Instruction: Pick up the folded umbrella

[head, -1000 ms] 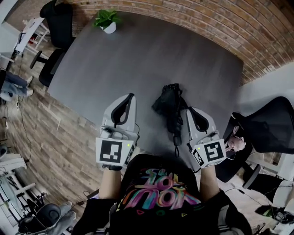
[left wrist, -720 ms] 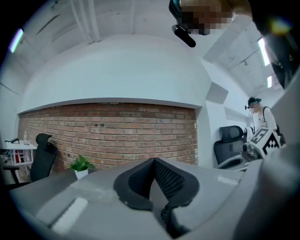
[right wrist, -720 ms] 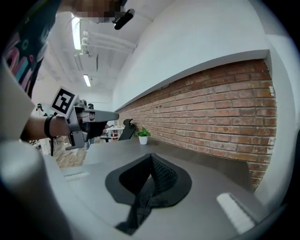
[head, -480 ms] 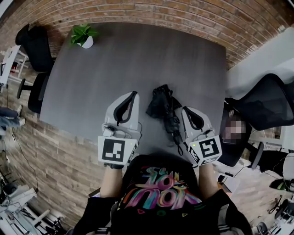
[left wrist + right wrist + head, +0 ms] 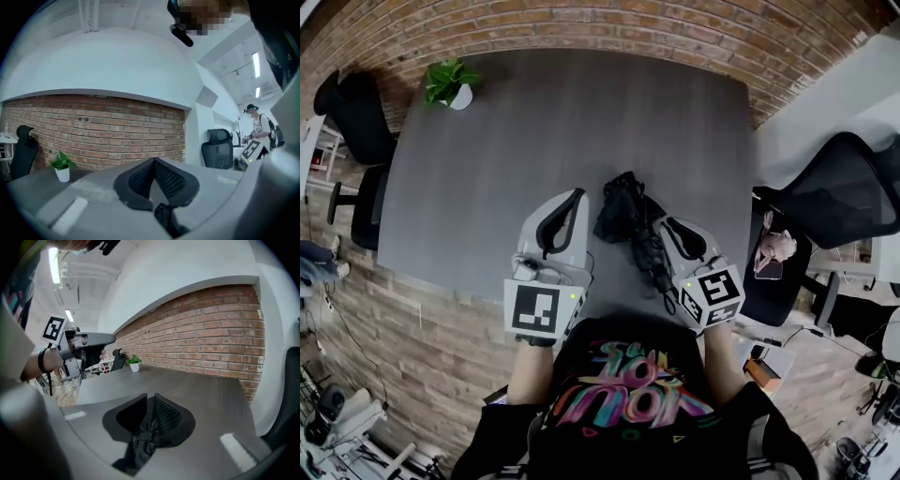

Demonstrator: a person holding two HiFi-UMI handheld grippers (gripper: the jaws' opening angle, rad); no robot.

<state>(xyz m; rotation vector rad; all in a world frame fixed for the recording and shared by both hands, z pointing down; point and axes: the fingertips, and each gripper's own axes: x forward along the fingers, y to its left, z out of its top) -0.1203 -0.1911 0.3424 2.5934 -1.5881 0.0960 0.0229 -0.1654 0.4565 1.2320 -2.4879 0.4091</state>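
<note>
The folded black umbrella (image 5: pixel 623 211) lies on the grey table (image 5: pixel 534 122) near its front edge, handle end toward me. My right gripper (image 5: pixel 661 223) rests against the umbrella's right side. In the right gripper view its jaws (image 5: pixel 150 397) have just been opening and stand a narrow gap apart, with the umbrella's bunched fabric (image 5: pixel 143 437) showing in the gap. My left gripper (image 5: pixel 574 194) hovers left of the umbrella, apart from it. Its jaws (image 5: pixel 152 160) meet at the tips with nothing between them.
A small potted plant (image 5: pixel 448 84) stands at the table's far left corner, before a brick wall (image 5: pixel 609 23). Black office chairs stand to the right (image 5: pixel 834 197) and left (image 5: pixel 356 122) of the table. A person (image 5: pixel 255 122) stands far off at the right.
My right gripper has sunk and tilted in closer against the umbrella's handle end. The left gripper has shifted a little. The umbrella lies where it was.
</note>
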